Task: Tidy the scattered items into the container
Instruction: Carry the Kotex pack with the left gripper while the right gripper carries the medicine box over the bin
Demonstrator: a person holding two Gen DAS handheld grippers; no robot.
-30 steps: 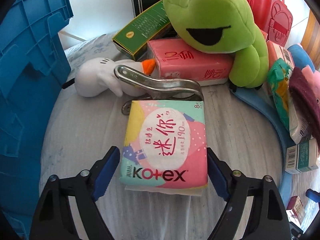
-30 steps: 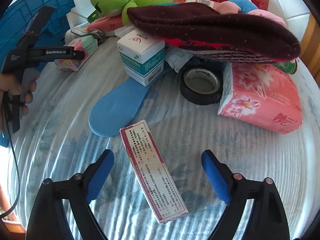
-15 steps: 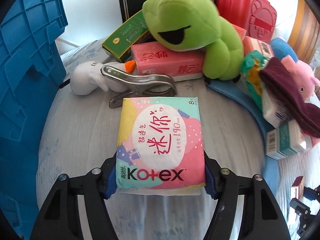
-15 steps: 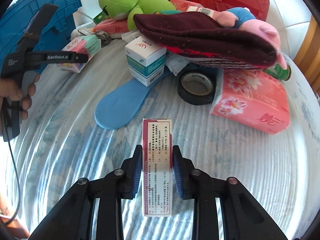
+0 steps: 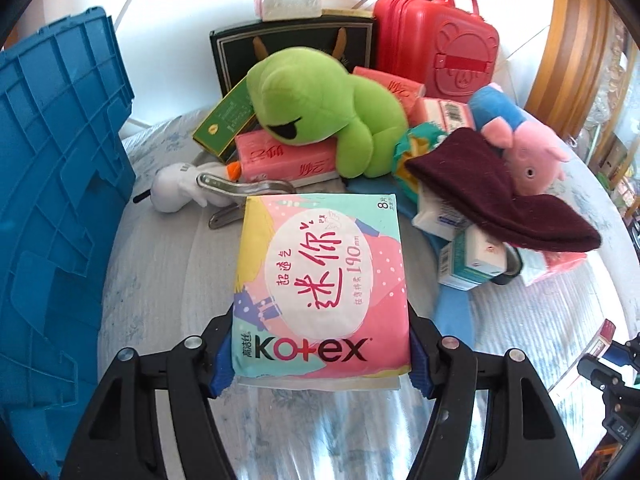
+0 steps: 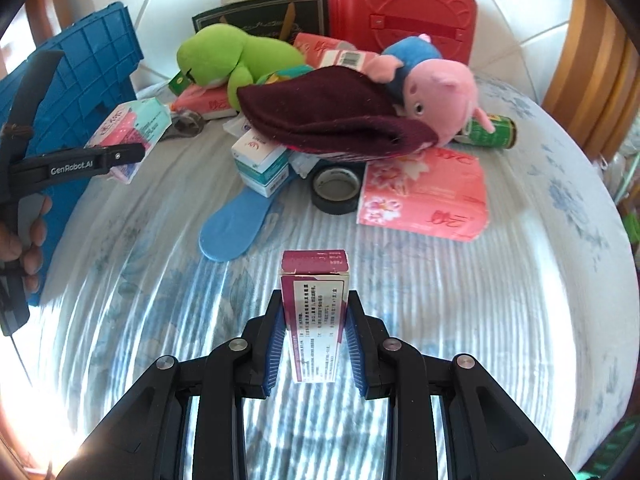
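Scattered items are what the task concerns, and two of them are already gripped: the Kotex pack (image 5: 320, 284) is clamped between the pads of the left tool (image 5: 320, 354), and the slim box (image 6: 314, 316) is pinched end-on in the nearly closed right tool (image 6: 314, 336). Both appear to be lifted clear of the patterned bed cover (image 6: 460, 320), though contact underneath cannot be ruled out from the wrist views. Nothing can be judged as delivered yet. The blue crate (image 5: 52, 200) stands at the left edge of the bed, just beside the left tool; only its ribbed outer wall is shown, so its contents cannot be told. Most of the work is judged to be left. Beyond the tools a heap remains on the cover: a blue insole (image 6: 236, 224), a tape roll (image 6: 336, 188), a white-and-teal carton (image 6: 262, 162), a pink tissue pack (image 6: 424, 196), a maroon sock (image 6: 332, 120) draped over the pile, a pig plush (image 6: 436, 92), a green plush (image 5: 316, 108), a green can (image 6: 494, 132), a metal clip (image 5: 240, 190) and a small white toy (image 5: 180, 192). At the back a red case (image 5: 440, 48) and a dark box (image 5: 292, 50) stand closed, their insides not shown. The two held items are expected to go to the crate next.
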